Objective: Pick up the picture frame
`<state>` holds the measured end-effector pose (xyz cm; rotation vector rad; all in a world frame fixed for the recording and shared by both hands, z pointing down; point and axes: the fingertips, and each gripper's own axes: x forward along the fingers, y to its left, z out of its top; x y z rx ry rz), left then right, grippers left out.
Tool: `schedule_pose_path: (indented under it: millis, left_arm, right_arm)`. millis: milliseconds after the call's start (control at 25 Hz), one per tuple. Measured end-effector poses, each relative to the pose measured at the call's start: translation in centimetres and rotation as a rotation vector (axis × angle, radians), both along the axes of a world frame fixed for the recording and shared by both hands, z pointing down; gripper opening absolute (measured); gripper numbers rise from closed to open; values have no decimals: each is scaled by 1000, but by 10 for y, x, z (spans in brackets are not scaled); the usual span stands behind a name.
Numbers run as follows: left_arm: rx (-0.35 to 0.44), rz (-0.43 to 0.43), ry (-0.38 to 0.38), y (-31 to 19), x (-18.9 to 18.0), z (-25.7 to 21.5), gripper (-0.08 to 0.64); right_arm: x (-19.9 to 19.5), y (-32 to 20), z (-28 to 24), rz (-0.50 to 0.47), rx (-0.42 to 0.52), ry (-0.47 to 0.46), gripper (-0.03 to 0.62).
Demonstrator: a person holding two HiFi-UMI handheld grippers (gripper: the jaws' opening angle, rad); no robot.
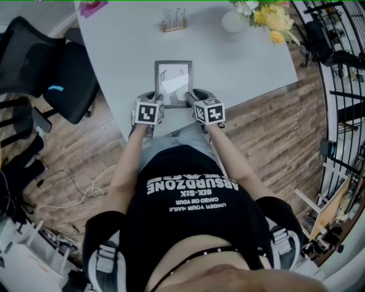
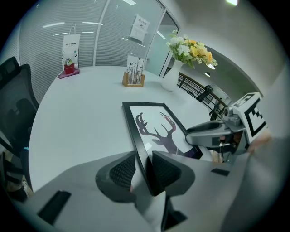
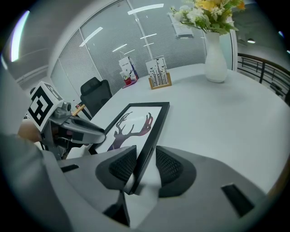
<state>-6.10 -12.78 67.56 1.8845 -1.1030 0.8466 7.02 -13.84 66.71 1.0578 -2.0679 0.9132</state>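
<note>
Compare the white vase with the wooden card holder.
The vase is white and tall; the card holder is brown and low. The vase holds flowers; the card holder holds printed cards. Both stand upright on the table, beyond the picture frame.

Overhead; two close-ups — common picture frame [image 1: 173, 83]

left gripper [image 2: 144, 171]: its tongs are set astride the left rail of the picture frame [image 2: 156, 129]; the right pad is laid against the rail, and a thin gap is seen at the left pad.
picture frame: laid flat on the white desk [image 2: 77, 108]; a dark antlered deer print is shown in it.
right gripper [image 2: 197, 142]: seen at the frame's right edge.
far side of desk: a wooden card stand [image 2: 134, 76], a white vase [image 2: 171, 77] of flowers and a small paper bag [image 2: 69, 56] are stood there.
left edge: a black office chair [image 2: 13, 108] is seen.
</note>
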Motion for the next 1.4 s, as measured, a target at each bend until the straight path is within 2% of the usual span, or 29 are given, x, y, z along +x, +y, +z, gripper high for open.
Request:
schedule_pose_path:
  millis: [240, 480, 760, 1400]
  left_arm:
    - [-29, -28, 30, 2, 1, 2, 109]
    - [-27, -22, 18, 7, 1, 0, 107]
    - [1, -33, 30, 3, 2, -9, 107]
    - [132, -43, 36, -9, -3, -58, 107]
  right_arm:
    - [-1, 1, 0, 16, 14, -10, 117]
    - [-1, 0, -6, 18, 29, 2, 109]
    - [0, -6, -17, 23, 58, -2, 106]
    - [-5, -13, -63, 40, 164, -46, 106]
